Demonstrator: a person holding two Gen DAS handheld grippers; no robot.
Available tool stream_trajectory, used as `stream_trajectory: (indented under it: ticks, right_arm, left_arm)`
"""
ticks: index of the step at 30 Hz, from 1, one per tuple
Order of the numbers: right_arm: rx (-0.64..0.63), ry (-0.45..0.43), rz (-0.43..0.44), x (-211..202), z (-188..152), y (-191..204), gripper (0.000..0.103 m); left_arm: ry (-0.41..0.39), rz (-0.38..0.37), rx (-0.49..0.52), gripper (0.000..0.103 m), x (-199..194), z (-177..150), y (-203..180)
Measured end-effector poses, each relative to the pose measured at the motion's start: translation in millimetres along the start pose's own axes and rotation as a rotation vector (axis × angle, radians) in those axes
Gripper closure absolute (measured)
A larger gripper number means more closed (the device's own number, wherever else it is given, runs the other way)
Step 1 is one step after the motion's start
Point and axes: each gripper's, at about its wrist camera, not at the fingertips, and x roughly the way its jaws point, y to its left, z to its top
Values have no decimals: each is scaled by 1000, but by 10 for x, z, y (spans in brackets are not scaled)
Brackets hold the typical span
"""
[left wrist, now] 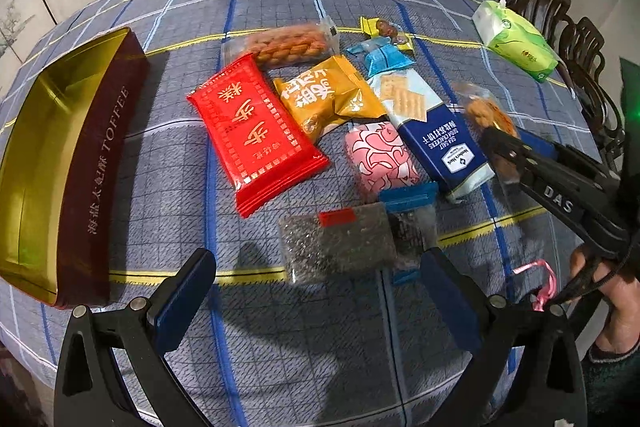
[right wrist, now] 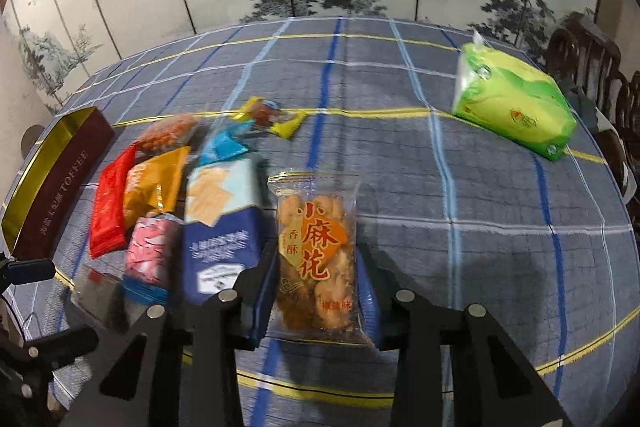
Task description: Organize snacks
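Snacks wait: our right gripper (right wrist: pixel 316 275) pinches the twist bag (right wrist: pixel 316 255), our left gripper (left wrist: pixel 316 291) gapes empty, and the slippery bag may drop before the tin (right wrist: pixel 60 179) at ten o'clock.

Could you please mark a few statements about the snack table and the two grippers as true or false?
1. The right gripper grips a clear packet of fried twists. True.
2. The toffee tin already holds several snacks. False: its gold inside shows nothing in it.
3. The left gripper is shut on the red packet. False: its jaws stand open above the cloth, holding nothing.
4. The green tissue pack lies apart from the snack pile. True.
5. The blue cracker packet lies beside the pink packet. True.
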Motion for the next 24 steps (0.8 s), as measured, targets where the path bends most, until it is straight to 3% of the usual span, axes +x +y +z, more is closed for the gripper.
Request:
stream_trajectory:
  ticks: [11, 14, 24]
  right_arm:
    - [65, 1, -6, 79, -81, -280, 66]
    - [67, -6, -3, 90, -74, -288, 66]
    - [69, -13, -7, 76, -97, -288, 66]
  left_arm:
    - [29, 33, -24, 12, 131, 6, 47]
    - [31, 41, -19, 20, 144, 3, 70]
    - [58, 52, -6, 22, 235, 15, 79]
